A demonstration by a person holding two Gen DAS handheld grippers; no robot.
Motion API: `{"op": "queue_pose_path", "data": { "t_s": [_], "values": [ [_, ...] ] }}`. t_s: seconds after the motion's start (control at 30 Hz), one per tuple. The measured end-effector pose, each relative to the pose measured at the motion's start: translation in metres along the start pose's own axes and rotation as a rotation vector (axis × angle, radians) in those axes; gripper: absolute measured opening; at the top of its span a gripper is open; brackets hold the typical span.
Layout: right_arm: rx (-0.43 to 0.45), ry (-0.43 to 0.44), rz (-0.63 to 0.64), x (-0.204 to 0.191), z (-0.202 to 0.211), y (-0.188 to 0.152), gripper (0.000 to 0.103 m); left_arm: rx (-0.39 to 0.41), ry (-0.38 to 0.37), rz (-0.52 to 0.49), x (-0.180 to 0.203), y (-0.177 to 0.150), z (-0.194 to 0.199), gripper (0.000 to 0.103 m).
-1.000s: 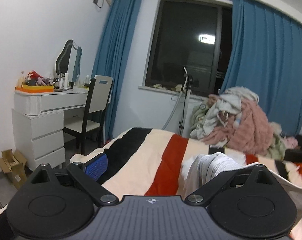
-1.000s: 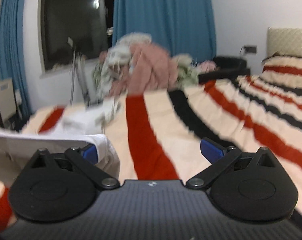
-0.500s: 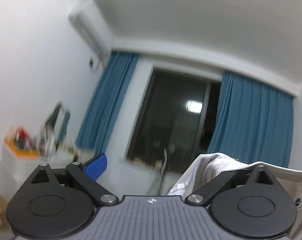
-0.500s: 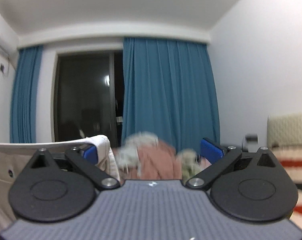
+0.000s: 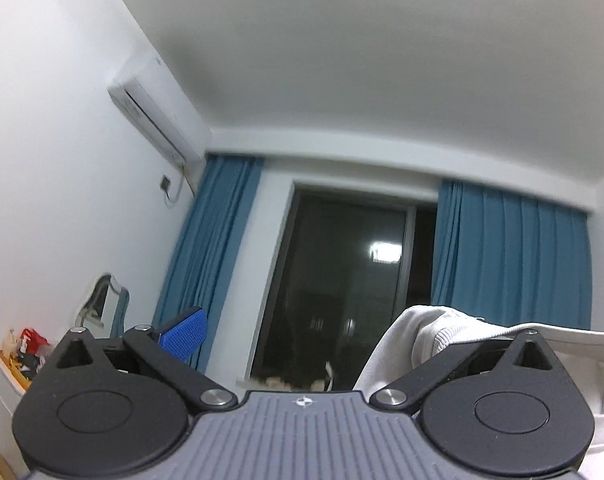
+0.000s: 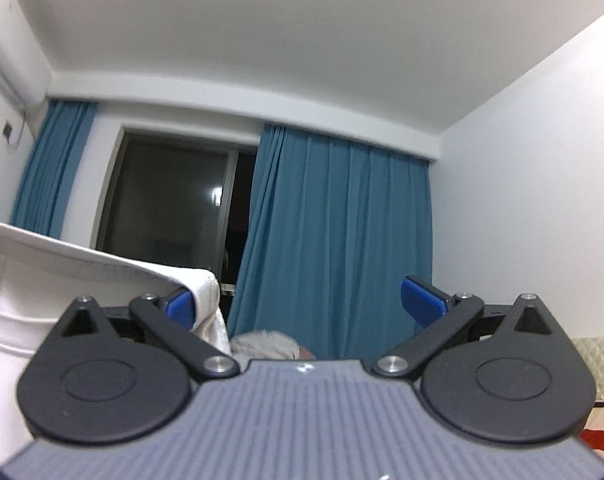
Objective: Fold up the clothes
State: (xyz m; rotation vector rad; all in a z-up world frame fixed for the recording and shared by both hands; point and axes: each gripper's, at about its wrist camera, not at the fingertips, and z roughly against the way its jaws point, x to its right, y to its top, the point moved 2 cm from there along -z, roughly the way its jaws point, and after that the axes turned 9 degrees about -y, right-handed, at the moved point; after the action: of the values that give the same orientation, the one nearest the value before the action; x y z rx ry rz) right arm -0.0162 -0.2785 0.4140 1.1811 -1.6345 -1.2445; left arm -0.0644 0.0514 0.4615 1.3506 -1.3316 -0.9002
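- The white ceiling [image 5: 341, 60] fills the upper half of both views, so both tongs point upward, with blue curtains [image 6: 333, 240] and a dark window [image 5: 341, 300] below it.
- The white garment [image 5: 405, 340] is held up in the air. It sits at the lower right of the left wrist view and at the lower left of the right wrist view, and its upper edge runs as a rather straight band toward the frame border.
- The left tongs [image 5: 313, 336] are spread wide. The cloth hangs over the right finger and hides it, and nothing is pinched between the two.
- The right tongs [image 6: 302, 302] are spread wide too. The garment lies against the outer side of the left finger.
- A blue pad [image 5: 184, 338] of the left tongs is bare.
- I judge the garment to be light, soft and limp, a knit with a ribbed edge. It can slide off a finger easily, because it is only hooked.
- A safer hold would probably be a pinch on the thick ribbed edge, near the two corners.
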Motion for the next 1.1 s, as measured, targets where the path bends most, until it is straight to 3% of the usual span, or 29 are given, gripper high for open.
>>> {"op": "queue_pose_path", "data": {
  "t_s": [0.1, 0.33, 0.43, 0.57, 0.67, 0.77, 0.93, 0.97, 1.03, 1.1],
  "values": [
    [-0.075, 0.005, 0.026, -0.018, -0.042, -0.044, 0.103, -0.094, -0.003, 0.019, -0.001, -0.058, -0.061, 0.103],
    [-0.231, -0.011, 0.107, -0.081, -0.162, -0.182, 0.103, -0.295, 0.0, 0.038, -0.001, -0.241, -0.208, 0.103],
    [-0.253, -0.036, 0.096, -0.108, -0.215, -0.257, 0.103, -0.378, -0.005, 0.047, 0.001, -0.321, -0.271, 0.103],
    [-0.282, -0.062, 0.11, -0.143, -0.269, -0.37, 0.103, -0.5, 0.0, 0.06, 0.001, -0.454, -0.344, 0.103],
    [-0.367, -0.059, 0.094, -0.159, -0.302, -0.459, 0.103, -0.601, -0.004, 0.039, -0.007, -0.553, -0.389, 0.103],
    [-0.512, -0.034, 0.108, -0.173, -0.33, -0.542, 0.103, -0.732, 0.005, 0.027, -0.019, -0.637, -0.426, 0.103],
    [-0.794, 0.094, 0.193, -0.206, -0.353, -0.624, 0.103, -1.001, -0.048, -0.037, -0.032, -0.739, -0.454, 0.102],
    [-0.848, 0.127, 0.213, -0.213, -0.356, -0.632, 0.103, -1.071, -0.081, -0.059, -0.032, -0.75, -0.46, 0.101],
    [-0.948, 0.199, 0.256, -0.226, -0.357, -0.639, 0.103, -1.137, -0.146, -0.131, -0.029, -0.755, -0.463, 0.102],
    [-0.967, 0.267, 0.277, -0.234, -0.352, -0.628, 0.103, -1.183, -0.189, -0.163, -0.028, -0.747, -0.462, 0.102]
  ]
}}
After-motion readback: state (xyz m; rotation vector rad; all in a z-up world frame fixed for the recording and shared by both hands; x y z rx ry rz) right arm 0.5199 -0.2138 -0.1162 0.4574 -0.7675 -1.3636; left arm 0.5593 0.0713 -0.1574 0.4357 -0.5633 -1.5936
